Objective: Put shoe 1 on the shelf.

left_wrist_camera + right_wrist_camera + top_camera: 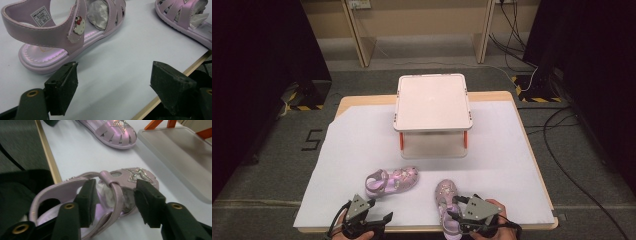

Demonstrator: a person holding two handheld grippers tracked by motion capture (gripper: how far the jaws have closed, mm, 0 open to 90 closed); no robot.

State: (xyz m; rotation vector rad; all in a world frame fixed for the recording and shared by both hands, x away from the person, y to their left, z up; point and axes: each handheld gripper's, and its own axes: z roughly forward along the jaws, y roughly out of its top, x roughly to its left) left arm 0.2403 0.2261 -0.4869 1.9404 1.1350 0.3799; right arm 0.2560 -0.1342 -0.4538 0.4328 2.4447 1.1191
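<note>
1. Two lilac sandals, left point(392, 181) and right point(447, 205), gleam pearly, glossy and smooth, stuffed with crumpled paper.
2. Matt white sheet point(362, 145) covers a wooden table point(357, 101).
3. Far stand point(432, 101): smooth plastic.

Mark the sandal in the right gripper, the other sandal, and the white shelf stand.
sandal in the right gripper point(140, 176), right gripper view, on the glittery star at its toe.
other sandal point(404, 176), high view, on its toe straps.
white shelf stand point(432, 102), high view, on its bare top tray.
</note>
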